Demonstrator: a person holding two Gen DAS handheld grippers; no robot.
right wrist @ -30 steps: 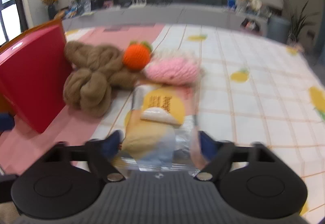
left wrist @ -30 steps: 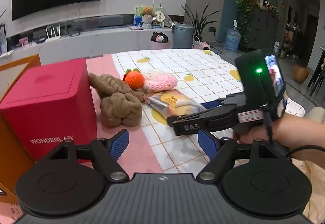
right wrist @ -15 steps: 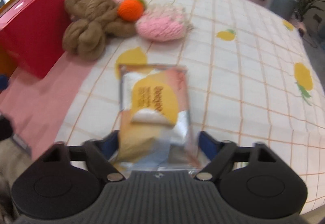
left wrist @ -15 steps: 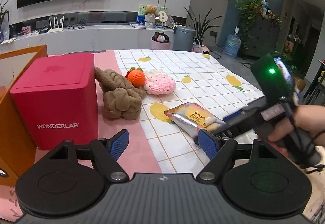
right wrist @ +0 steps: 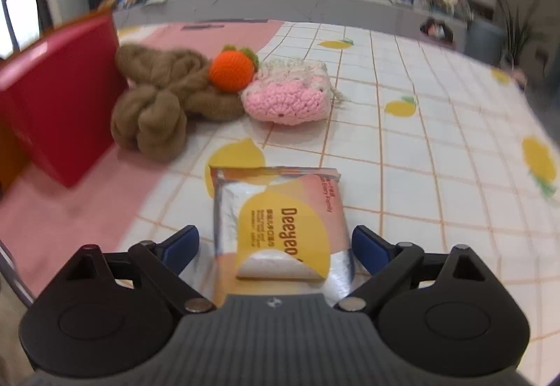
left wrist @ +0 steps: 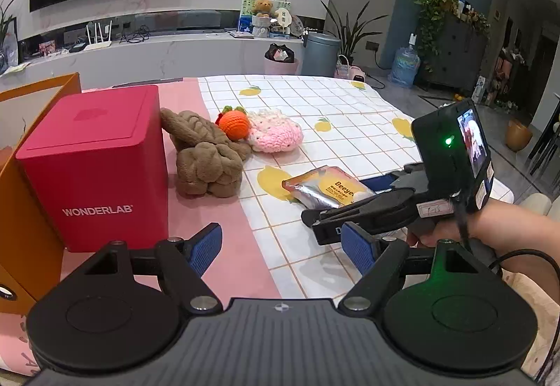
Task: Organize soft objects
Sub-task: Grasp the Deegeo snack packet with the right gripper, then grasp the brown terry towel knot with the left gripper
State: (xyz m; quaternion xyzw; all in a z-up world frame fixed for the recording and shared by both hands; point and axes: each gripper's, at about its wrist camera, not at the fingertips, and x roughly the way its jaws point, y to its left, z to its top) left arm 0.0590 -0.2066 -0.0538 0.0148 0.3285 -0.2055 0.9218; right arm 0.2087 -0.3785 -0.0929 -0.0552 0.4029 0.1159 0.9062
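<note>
A living room with a wall television lies behind the desk [left wrist: 350, 127], which wears a lemon-print cloth. The soft toys, a brown plush [right wrist: 157, 106], an orange knit ball [right wrist: 231, 71] and a pink knit piece [right wrist: 287, 99], cluster beside the red box [left wrist: 94, 162], apparently already grouped. The foil pouch [right wrist: 280, 228] lies flat, apart from them, between the spread fingers of the right gripper [right wrist: 276, 246], whose pads no longer press it: its jaws have just been opening, releasing the pouch nearer than a second ago. The left gripper [left wrist: 281, 247] hangs spread and empty.

Right gripper [right wrist: 275, 242] jaws just opened wide, left gripper [left wrist: 281, 244] jaws apart
</note>
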